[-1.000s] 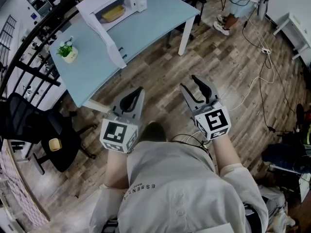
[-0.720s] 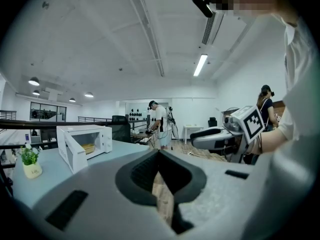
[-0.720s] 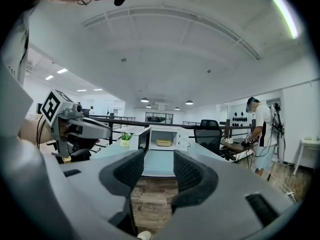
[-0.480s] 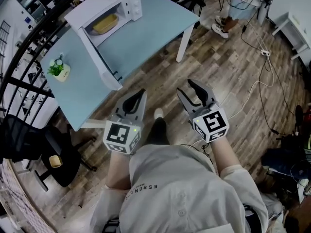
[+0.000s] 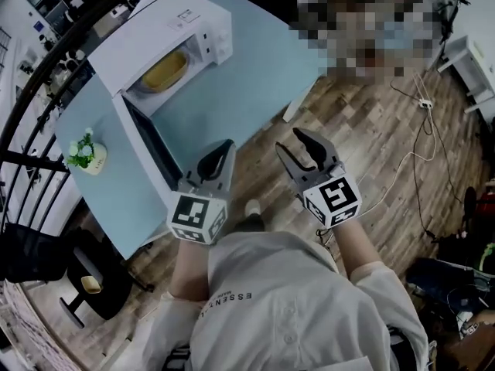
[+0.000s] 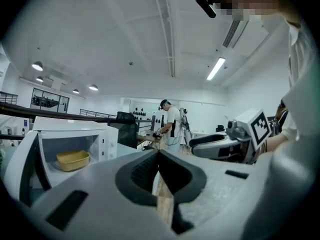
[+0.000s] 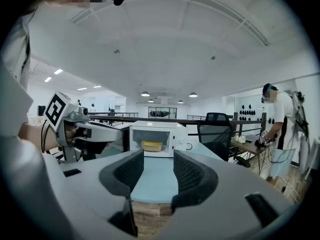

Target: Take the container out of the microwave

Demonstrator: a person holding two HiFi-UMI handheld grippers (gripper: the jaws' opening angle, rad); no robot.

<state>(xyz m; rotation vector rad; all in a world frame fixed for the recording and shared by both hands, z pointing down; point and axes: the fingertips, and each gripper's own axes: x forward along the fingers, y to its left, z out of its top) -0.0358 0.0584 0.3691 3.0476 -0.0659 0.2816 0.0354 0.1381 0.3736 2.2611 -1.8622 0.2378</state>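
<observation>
Grippers lead: the left gripper (image 5: 223,147) is pressed together on nothing, the right gripper (image 5: 288,139) spread and empty. Both have come nearer the pale blue table (image 5: 232,91). Beyond, the shallow yellow plastic container (image 5: 165,71) sits inside the open white microwave (image 5: 166,25), likely soon reachable.

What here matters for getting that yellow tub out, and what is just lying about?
For the job:
- microwave, door open
- yellow container inside it
- left tongs, shut and empty
- right tongs, open and empty

Just lying about:
- potted plant on the table
- black chair on the floor
</observation>
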